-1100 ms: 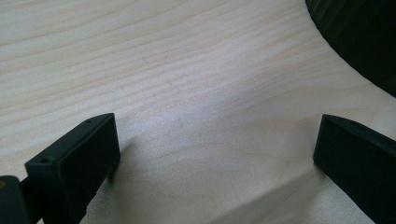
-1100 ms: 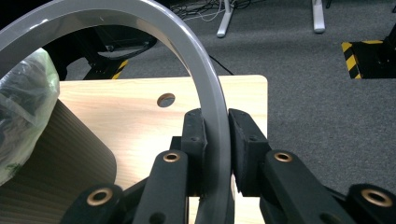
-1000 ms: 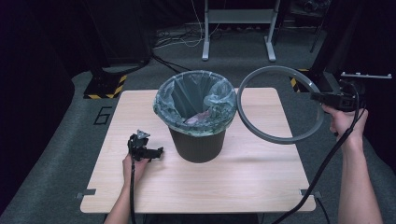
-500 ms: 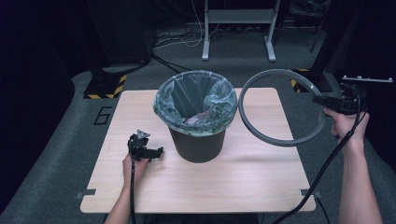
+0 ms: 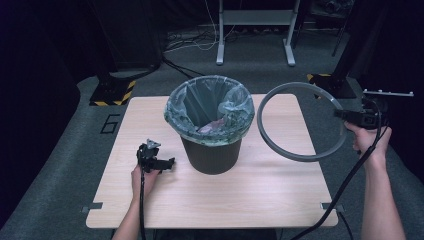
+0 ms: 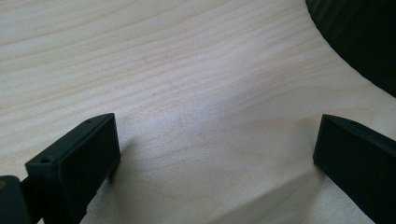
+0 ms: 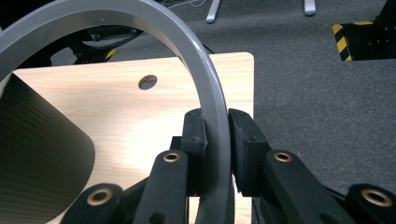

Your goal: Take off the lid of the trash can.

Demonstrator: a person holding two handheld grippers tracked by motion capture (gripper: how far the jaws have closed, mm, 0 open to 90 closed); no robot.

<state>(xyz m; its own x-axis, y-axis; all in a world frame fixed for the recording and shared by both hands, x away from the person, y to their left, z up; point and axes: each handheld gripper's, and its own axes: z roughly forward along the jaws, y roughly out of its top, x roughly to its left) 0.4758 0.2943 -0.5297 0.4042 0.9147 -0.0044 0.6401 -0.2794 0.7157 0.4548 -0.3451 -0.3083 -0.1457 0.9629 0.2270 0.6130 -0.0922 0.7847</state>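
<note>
Right of the dark ribbed bin with its clear liner, the right gripper, pinching the grey plastic ring, should level it over the rim, while the left gripper, spread, steadies nearby.

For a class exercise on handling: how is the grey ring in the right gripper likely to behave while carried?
The grey ring probably is stiff: held at one edge by the right gripper, it keeps its round shape. It seems light, hanging in the air beside the bin. Its smooth surface might slip.
</note>
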